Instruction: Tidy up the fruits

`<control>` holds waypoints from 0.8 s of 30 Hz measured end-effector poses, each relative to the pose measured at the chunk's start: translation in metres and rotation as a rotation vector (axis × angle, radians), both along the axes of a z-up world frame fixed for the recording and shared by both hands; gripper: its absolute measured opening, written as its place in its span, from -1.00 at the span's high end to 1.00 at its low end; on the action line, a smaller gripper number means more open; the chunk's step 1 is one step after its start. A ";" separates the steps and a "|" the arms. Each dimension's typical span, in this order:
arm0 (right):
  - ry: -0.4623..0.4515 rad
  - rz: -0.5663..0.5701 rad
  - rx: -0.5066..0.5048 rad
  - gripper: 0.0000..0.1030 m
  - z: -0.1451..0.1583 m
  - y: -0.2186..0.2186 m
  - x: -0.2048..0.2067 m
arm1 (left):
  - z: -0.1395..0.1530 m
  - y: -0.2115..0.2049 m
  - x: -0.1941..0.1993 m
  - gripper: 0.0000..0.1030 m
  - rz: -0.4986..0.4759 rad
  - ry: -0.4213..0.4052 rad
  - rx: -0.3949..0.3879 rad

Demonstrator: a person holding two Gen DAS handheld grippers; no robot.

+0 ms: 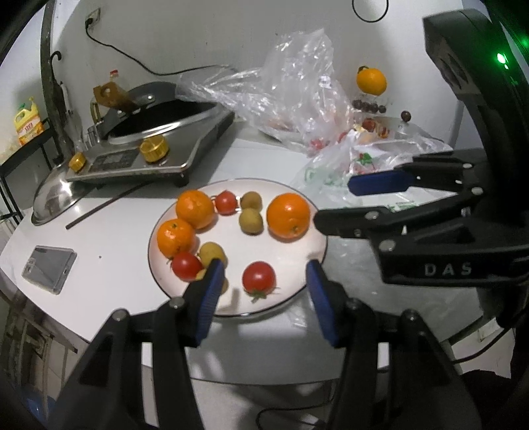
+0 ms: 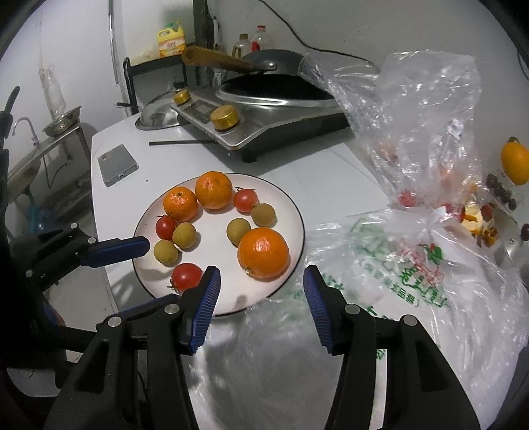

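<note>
White surface (image 2: pixel 297 178) set against a plain pale wall (image 2: pixel 347 26), under dim, cool indoor light. At the rear of the surface, an induction cooker (image 2: pixel 264 129) with two gold knobs carries a dark wok (image 2: pixel 274 86); a black cable (image 1: pixel 109 46) runs from it up to a wall socket (image 1: pixel 93 16). Left of the surface, a black metal rack (image 2: pixel 155 66) holds a yellow oil jug (image 2: pixel 170 38). Further left, a steel sink (image 2: pixel 29 158) with tap (image 2: pixel 24 124) stands against the wall.

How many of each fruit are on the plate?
On the plate:
Oranges: 3
Tomatoes: 3
Small brown fruits: 4
Total: 10
</note>
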State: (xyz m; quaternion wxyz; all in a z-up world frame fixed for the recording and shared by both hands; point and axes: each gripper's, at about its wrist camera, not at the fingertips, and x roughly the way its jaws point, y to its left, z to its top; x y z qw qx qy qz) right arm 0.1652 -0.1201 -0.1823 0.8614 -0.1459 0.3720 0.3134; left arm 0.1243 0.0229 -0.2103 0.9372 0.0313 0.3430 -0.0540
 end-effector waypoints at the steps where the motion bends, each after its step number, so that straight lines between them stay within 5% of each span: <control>1: -0.005 -0.003 0.003 -0.07 0.002 -0.003 -0.003 | 0.002 -0.001 -0.002 -0.03 0.000 -0.005 0.002; 6: -0.032 -0.022 0.016 -0.07 0.013 -0.016 -0.018 | 0.013 -0.007 -0.015 -0.09 0.007 -0.033 -0.008; 9: -0.049 -0.033 0.024 -0.07 0.020 -0.023 -0.027 | 0.020 -0.009 -0.023 -0.39 0.016 -0.050 -0.038; 24: -0.164 -0.115 0.089 -0.08 0.065 -0.075 -0.086 | 0.072 -0.028 -0.077 -0.61 0.028 -0.170 -0.062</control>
